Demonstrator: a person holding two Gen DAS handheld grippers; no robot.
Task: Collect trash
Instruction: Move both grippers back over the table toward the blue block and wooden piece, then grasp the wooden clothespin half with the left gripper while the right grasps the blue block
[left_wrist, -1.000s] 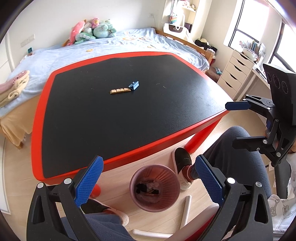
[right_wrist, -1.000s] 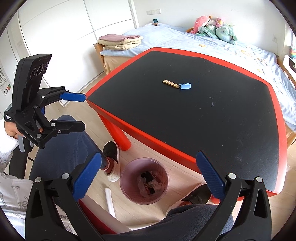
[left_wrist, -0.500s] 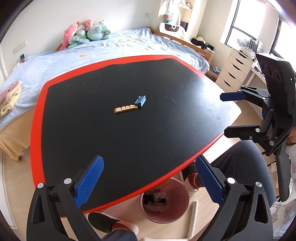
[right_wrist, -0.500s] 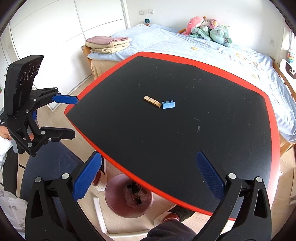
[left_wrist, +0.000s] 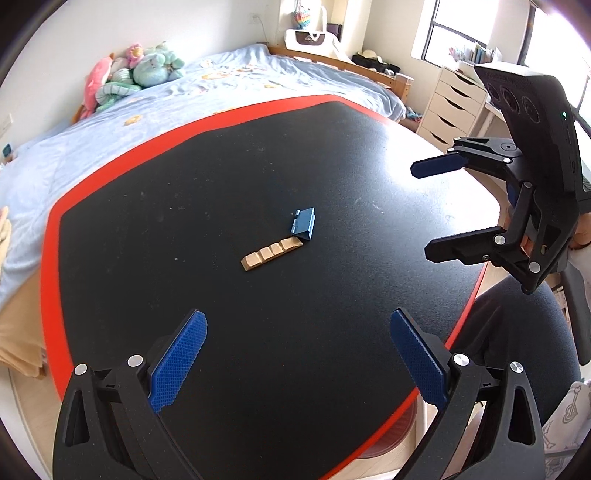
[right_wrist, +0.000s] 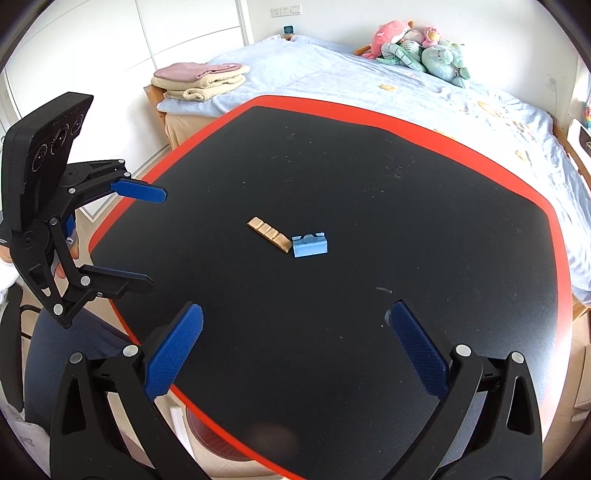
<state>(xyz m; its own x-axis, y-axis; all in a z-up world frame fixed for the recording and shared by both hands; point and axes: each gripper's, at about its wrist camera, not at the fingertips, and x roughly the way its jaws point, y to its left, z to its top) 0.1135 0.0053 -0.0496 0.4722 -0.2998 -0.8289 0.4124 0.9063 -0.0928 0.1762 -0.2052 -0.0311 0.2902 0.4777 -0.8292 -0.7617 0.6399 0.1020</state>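
Note:
A tan ridged strip and a small blue block lie end to end near the middle of the black table with a red rim. They also show in the right wrist view, strip and block. My left gripper is open and empty above the table's near part. My right gripper is open and empty over the near edge. Each gripper appears in the other's view, right and left. The pink bin peeks out under the table edge.
A bed with a blue sheet and plush toys stands behind the table. Folded towels lie on its end. White drawers stand at the right. My knees are at the table edge.
Both grippers have risen from over the bin on the floor and moved forward over the table. The strip and block now look closer. The bin is mostly hidden under the table edge.

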